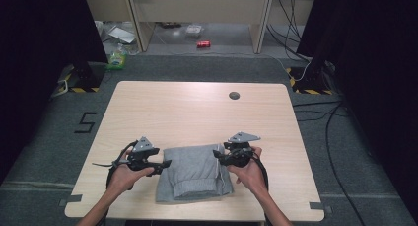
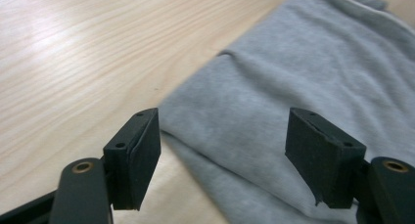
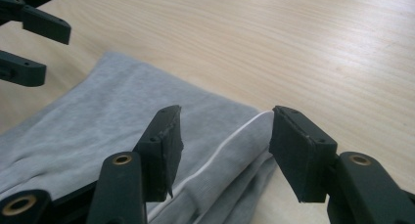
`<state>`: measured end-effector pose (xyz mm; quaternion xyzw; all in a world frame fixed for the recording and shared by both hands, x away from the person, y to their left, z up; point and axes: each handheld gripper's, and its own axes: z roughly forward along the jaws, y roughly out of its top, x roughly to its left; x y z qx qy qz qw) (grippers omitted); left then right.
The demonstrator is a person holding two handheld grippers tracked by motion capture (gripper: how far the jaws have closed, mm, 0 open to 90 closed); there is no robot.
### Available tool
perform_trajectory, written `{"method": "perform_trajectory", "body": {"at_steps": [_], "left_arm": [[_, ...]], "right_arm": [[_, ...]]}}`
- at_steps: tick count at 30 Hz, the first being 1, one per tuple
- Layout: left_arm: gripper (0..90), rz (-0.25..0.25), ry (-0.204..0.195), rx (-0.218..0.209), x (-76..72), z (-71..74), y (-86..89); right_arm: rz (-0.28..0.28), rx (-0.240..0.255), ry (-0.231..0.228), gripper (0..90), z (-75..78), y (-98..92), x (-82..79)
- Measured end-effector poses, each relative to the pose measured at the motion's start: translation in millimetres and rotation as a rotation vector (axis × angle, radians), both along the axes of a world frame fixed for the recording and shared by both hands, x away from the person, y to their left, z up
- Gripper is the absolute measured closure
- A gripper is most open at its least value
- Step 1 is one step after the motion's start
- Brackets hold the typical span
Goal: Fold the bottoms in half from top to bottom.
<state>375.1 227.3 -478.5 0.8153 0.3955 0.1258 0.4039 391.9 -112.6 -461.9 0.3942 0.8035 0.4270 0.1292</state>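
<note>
Currently one grey folded garment (image 1: 193,172) lies on the near middle of the one wooden table (image 1: 197,107), with two tongs flanking it. Left tongs (image 1: 165,163) sit at the garment's left edge, jaws apart, nothing clamped; in the left gripper view the left tongs (image 2: 222,153) hang over the cloth's edge, pads clear of the fabric. Right tongs (image 1: 216,154) sit at the garment's right upper corner, jaws apart too; in the right gripper view the right tongs (image 3: 222,145) straddle the folded edge with one white seam line (image 3: 215,155), no pad pressing it. One dark round cap (image 1: 234,95) sits far back on the table. Two hands hold the tongs from the near side.
</note>
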Motion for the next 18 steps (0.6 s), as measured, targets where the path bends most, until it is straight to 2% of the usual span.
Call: {"method": "perform_trajectory", "body": {"at_steps": [5, 8, 9, 18], "left_arm": [[28.6, 0.011, 0.035, 0.020, 14.8, -6.6, -1.4], [28.6, 0.031, 0.048, -0.001, 23.4, -9.9, -1.1], [28.6, 0.033, 0.052, 0.006, 25.6, -10.8, -0.8], [28.5, 0.041, 0.069, 0.006, 34.9, -15.8, 3.2]], "right_arm": [[-0.030, -0.005, 0.005, 44.9, -4.5, -0.9, 17.9], [-0.044, -0.002, 0.016, 44.3, -7.3, -2.6, 25.0], [-0.045, 0.001, 0.019, 44.0, -8.5, -3.7, 27.0], [-0.071, 0.035, 0.052, 42.3, -14.5, -12.4, 32.9]]}}
